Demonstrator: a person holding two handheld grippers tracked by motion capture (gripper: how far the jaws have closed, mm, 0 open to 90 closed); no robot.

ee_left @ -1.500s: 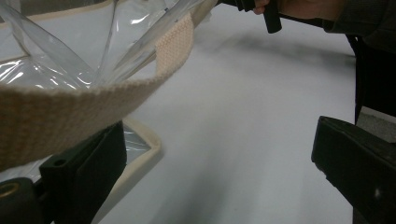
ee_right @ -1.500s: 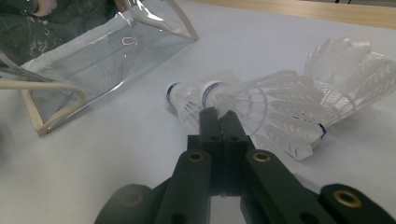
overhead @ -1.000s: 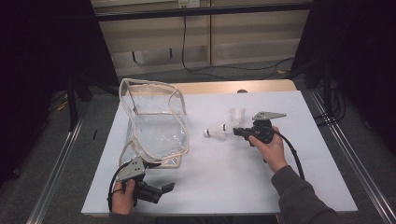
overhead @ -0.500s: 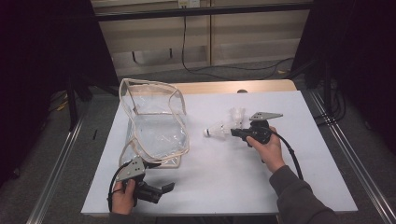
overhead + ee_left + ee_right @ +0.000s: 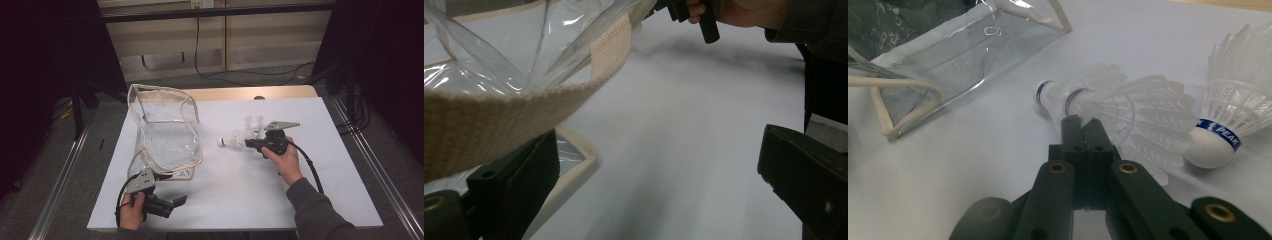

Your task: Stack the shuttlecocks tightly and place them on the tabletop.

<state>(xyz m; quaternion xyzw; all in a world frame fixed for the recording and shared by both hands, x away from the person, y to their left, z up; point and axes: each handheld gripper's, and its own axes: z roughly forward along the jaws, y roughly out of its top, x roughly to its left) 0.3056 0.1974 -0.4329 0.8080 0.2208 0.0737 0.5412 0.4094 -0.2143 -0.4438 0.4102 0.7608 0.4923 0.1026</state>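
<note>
Three shuttlecocks (image 5: 1128,107) lie loose near the middle of the tabletop (image 5: 240,190), none yet inside the clear bag (image 5: 167,135) toward its left edge, so I judge the packing barely begun. One bag, two tools. The right tool (image 5: 1083,125) has its jaws together, tips against a shuttlecock's feathers; whether they pinch it I cannot tell. The left tool (image 5: 659,180) stands apart at the near left corner, one jaw against the bag's strap (image 5: 499,115).

Two white feathered shuttlecocks with blue-banded cork heads (image 5: 1075,102) lay side by side on the white table, heads toward the bag. A third white shuttlecock with a blue printed band (image 5: 1230,112) sat just beside them, tilted head-down. The clear plastic bag with cream webbing trim (image 5: 167,135) stood open nearby.
</note>
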